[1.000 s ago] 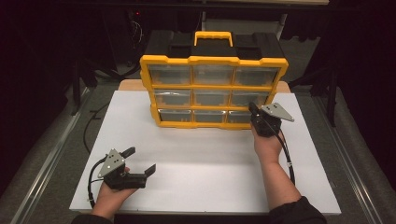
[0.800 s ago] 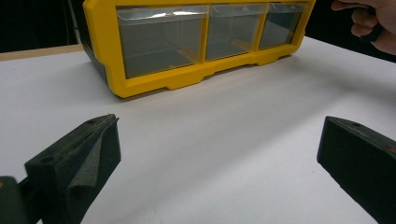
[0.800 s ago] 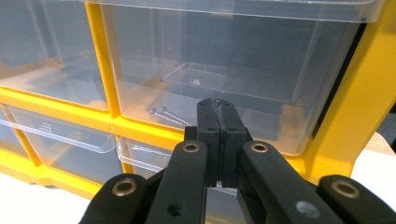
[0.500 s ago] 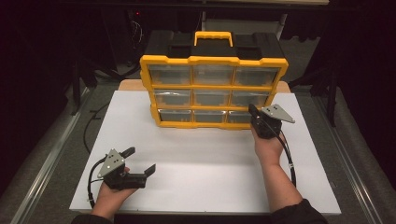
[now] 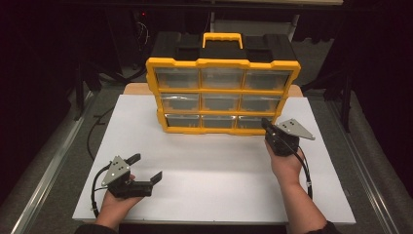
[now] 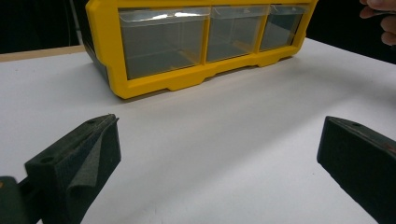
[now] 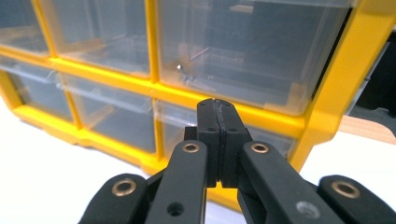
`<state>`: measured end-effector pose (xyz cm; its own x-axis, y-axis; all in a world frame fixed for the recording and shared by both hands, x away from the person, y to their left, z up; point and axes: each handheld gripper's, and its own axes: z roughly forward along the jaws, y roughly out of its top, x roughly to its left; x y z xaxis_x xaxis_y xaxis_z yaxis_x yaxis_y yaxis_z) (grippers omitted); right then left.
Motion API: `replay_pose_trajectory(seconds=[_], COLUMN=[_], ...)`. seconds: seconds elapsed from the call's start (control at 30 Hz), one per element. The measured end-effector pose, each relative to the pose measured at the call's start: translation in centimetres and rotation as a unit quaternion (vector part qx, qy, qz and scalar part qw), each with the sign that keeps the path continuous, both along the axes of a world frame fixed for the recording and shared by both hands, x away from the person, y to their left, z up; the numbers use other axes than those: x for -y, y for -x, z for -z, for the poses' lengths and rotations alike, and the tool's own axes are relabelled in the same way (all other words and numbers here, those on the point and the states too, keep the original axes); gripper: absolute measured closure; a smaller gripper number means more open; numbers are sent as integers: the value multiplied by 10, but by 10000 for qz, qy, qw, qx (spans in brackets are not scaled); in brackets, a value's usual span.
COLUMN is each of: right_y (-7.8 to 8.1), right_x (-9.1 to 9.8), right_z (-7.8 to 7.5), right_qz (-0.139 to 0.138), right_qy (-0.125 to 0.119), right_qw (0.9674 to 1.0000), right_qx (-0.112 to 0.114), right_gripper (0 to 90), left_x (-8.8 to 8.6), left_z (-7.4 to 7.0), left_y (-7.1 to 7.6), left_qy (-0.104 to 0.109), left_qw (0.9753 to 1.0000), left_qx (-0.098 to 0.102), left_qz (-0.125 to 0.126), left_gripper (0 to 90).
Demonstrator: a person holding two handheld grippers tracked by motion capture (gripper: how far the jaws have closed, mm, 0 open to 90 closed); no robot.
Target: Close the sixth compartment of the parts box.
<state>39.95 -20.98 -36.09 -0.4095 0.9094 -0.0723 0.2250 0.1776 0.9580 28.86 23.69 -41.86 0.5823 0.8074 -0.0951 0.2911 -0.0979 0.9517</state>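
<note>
A white surface (image 5: pixel 209 175) lies in a dark room, with grey floor on both sides. The yellow organizer (image 5: pixel 223 95) with clear drawers stands at its 12 o'clock edge. The right tongs (image 5: pixel 265 123) are pressed shut on nothing, at the bottom-right drawer (image 5: pixel 253 122); since the earlier frame they have edged slightly toward 9 o'clock. The left tongs (image 5: pixel 145 168) rest wide open at 7 o'clock, unmoved.

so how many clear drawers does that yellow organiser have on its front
9, in the yellow plastic organiser box with a black body: three clear plastic drawers across the top row, three in the middle row and three along the bottom row. None looks hidden.
</note>
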Motion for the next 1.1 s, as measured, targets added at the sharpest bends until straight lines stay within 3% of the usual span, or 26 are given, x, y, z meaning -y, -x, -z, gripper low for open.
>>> replay_pose_trajectory(seconds=[0.4,0.7,0.83,1.1], right_y=[33,59,68,82], right_x=[3,3,8,23], right_z=[4,9,12,17], right_qz=[-375,-625,-686,-668], right_qy=[21,72,48,-40], right_qw=[9993,9979,9974,9972], right_qx=[-57,-130,-207,-348], right_gripper=[893,824,765,532], left_x=[0,-1,-2,-2], left_z=[-1,-2,-3,-4], left_y=[1,2,3,3], left_qy=[21,42,56,84], left_qw=[10000,10000,10000,9999], left_qx=[13,48,71,95], left_qz=[-7,9,23,39], left_gripper=[1,1,1,1])
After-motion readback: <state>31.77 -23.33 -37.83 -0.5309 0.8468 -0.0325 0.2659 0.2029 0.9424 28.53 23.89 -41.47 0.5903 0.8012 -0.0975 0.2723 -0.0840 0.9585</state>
